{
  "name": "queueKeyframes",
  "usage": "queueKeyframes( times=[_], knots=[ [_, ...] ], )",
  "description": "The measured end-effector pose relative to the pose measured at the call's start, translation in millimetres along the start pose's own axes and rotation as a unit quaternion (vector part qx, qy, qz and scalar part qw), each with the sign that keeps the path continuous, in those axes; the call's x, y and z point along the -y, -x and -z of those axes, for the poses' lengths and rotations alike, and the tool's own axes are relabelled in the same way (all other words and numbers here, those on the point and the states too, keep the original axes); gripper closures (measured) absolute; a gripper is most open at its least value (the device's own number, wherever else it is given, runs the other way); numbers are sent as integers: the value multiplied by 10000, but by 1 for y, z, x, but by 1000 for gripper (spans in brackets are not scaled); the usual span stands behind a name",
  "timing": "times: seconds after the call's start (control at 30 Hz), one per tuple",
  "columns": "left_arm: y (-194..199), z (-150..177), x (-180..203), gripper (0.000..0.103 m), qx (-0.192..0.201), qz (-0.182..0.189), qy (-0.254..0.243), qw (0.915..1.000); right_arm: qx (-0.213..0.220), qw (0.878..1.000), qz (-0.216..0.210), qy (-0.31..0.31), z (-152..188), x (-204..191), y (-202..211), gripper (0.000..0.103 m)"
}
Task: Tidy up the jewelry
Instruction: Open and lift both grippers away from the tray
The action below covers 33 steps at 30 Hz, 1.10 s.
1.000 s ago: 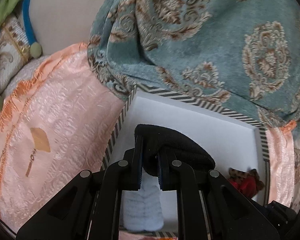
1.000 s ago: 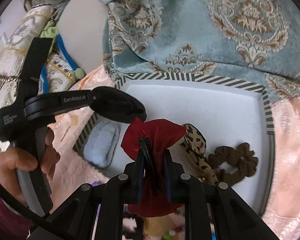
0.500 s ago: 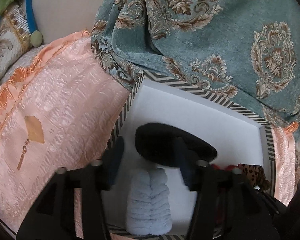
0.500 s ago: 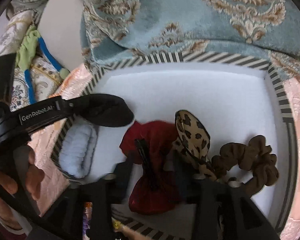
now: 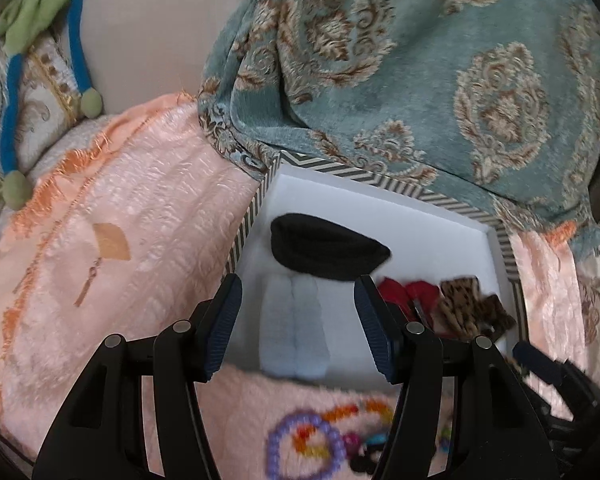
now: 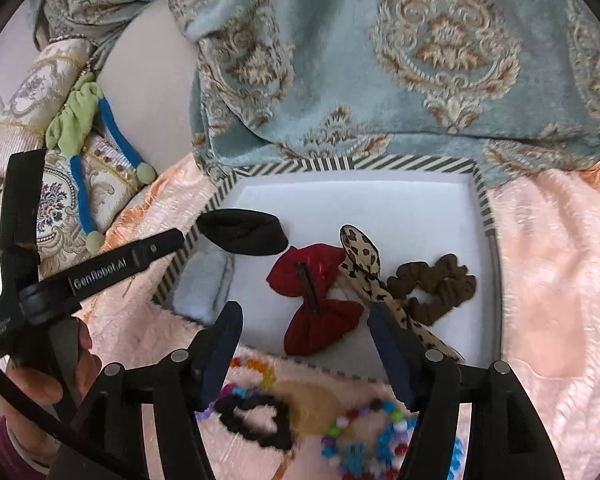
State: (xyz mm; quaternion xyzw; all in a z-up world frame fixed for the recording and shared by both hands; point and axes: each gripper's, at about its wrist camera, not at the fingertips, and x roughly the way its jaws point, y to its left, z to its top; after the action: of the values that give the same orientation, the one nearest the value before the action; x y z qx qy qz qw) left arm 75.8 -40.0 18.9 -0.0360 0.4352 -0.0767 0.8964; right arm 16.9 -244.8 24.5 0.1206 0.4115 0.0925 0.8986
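A white tray with a striped rim (image 6: 485, 200) (image 5: 380, 188) lies on the pink blanket. In it lie a black fuzzy clip (image 6: 242, 232) (image 5: 324, 248), a pale blue fuzzy clip (image 6: 202, 288) (image 5: 294, 328), a red bow (image 6: 316, 300) (image 5: 404, 294), a leopard-print bow (image 6: 364, 260) (image 5: 460, 304) and a brown scrunchie (image 6: 436, 284). My left gripper (image 5: 296, 328) is open and empty over the tray's near left corner. My right gripper (image 6: 304, 354) is open and empty just in front of the red bow.
Bead bracelets (image 6: 364, 440) (image 5: 308, 448) and a black scrunchie (image 6: 252, 420) lie on the pink blanket (image 5: 120, 240) in front of the tray. A teal patterned blanket (image 6: 420, 60) rises behind it. A green and blue fabric piece (image 6: 80, 128) lies on cushions at far left.
Both grippers opened and drew back toward me. The left let go of the black clip, the right let go of the red bow; both now lie in the tray.
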Motion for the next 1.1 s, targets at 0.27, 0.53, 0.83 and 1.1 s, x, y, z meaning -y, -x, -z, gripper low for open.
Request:
queueKeyframes(
  times=[0.27,0.53,0.83,1.1],
  knots=[
    [55,29,18,45,333,-16,-262,9991,277,9993,248,42,15,-7,45,35],
    [85,55,26,45,469,-106,-389,9981,425,9983,400,29,32,-6,78,33],
    [118,73,35,44,754,-166,-578,9953,562,9973,458,91,48,-13,105,31],
    [137,83,38,44,897,-202,-646,9937,641,9966,499,166,57,-17,122,28]
  ],
)
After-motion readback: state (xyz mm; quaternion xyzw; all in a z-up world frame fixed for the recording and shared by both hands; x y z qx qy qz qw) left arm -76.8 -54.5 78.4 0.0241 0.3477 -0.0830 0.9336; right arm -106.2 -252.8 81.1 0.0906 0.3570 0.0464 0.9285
